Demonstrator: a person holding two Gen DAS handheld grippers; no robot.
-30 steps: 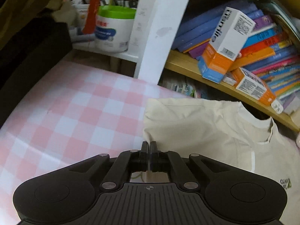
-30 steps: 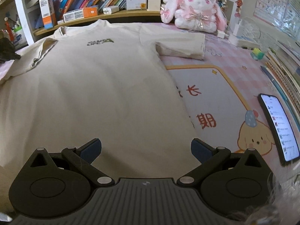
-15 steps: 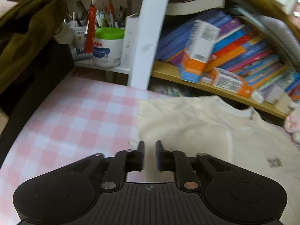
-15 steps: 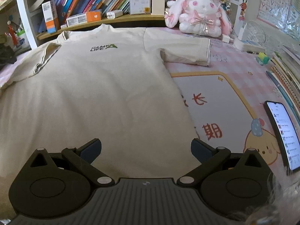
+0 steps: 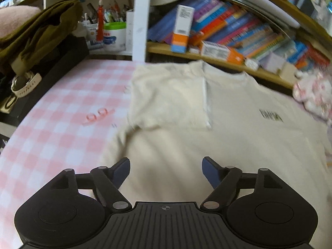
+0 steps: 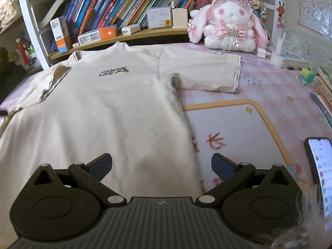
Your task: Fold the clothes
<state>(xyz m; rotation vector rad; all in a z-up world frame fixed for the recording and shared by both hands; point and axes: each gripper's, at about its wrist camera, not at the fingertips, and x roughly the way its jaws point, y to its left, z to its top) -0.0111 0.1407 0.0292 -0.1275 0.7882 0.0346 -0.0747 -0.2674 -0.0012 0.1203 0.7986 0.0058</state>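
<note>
Since a second ago my left gripper (image 5: 166, 167) is letting go of the folded-in sleeve (image 5: 168, 97) and spreading wide, my right gripper (image 6: 161, 162) hovering wide too, cream cotton T-shirt (image 6: 108, 112) lying flat on the pink checked tablecloth (image 5: 58, 112); I'm judging the outstretched right sleeve (image 6: 199, 72) needs pinching next.
</note>
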